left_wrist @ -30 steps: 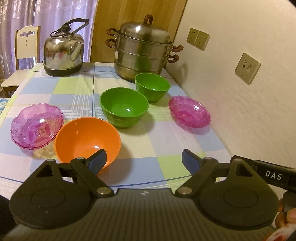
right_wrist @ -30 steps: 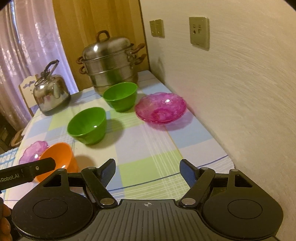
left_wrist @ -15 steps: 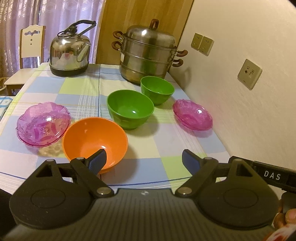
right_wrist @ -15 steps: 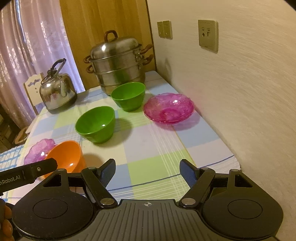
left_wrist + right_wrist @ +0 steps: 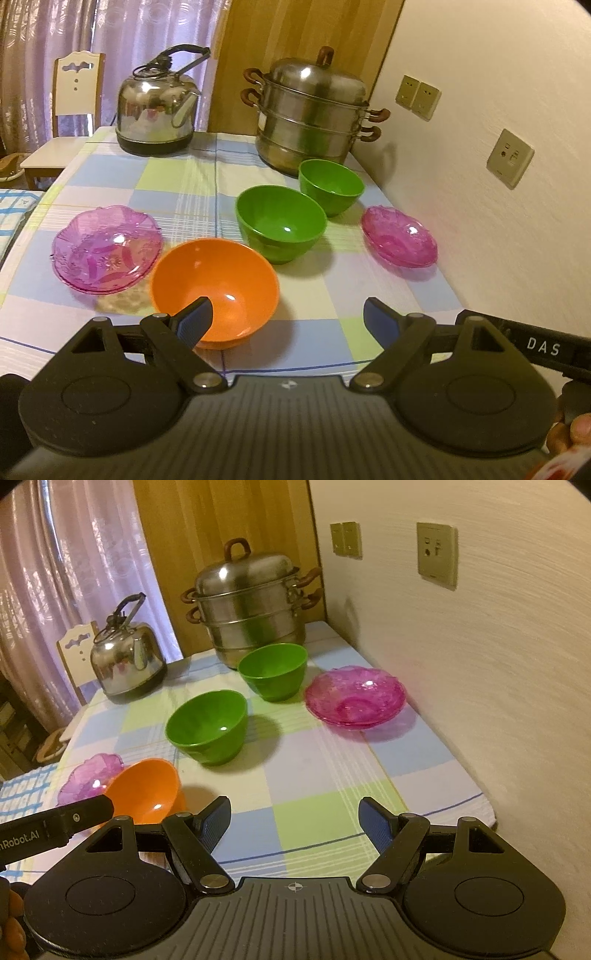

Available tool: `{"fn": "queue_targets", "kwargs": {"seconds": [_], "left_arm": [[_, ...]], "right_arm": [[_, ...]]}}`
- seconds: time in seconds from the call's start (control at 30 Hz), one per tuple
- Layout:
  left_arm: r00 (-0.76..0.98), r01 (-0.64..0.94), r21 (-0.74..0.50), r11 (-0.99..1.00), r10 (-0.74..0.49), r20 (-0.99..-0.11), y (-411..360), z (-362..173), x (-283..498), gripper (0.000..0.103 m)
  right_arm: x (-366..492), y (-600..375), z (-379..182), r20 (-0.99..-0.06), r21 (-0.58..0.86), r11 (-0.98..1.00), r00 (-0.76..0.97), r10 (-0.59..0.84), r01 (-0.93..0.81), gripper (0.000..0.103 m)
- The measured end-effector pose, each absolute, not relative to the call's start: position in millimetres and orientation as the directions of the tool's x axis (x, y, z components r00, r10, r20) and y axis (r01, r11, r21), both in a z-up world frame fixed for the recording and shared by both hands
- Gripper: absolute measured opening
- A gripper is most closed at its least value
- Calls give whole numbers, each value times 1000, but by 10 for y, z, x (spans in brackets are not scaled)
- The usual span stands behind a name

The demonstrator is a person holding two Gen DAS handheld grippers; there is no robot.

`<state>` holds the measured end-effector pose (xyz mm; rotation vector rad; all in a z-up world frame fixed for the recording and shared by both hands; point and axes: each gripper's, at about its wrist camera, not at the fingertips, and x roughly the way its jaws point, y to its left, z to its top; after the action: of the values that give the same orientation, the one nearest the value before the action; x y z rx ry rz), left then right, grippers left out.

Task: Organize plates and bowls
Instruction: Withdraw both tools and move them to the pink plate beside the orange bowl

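Note:
An orange bowl [image 5: 216,286] sits near the table's front, with a large green bowl [image 5: 280,225] and a smaller green bowl [image 5: 330,184] behind it. A purple glass plate [image 5: 105,249] lies at the left and a pink glass plate [image 5: 400,236] at the right by the wall. My left gripper [image 5: 286,321] is open and empty, just in front of the orange bowl. My right gripper [image 5: 295,819] is open and empty above the table's front edge; it sees the orange bowl [image 5: 144,790], both green bowls [image 5: 207,723] [image 5: 275,670] and the pink plate [image 5: 356,698].
A steel kettle [image 5: 157,107] and a stacked steel steamer pot [image 5: 312,114] stand at the back of the checked tablecloth [image 5: 184,184]. A wall with sockets [image 5: 509,157] runs along the right. A chair [image 5: 74,96] stands at the far left.
Both grippers have shifted a little, so the scene slides right in each view. Nothing on the table has moved; both grippers stay open.

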<state>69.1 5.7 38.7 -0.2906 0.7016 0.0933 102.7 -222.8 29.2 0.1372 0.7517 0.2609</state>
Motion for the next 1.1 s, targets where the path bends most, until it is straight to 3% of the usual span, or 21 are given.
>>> {"fn": "queue_targets", "kwargs": {"seconds": [1.1], "left_arm": [[718, -445, -191, 875, 221, -660, 1752, 448, 403, 89]], "right_arm": [[1284, -637, 397, -614, 259, 845, 595, 518, -469, 76]]}}
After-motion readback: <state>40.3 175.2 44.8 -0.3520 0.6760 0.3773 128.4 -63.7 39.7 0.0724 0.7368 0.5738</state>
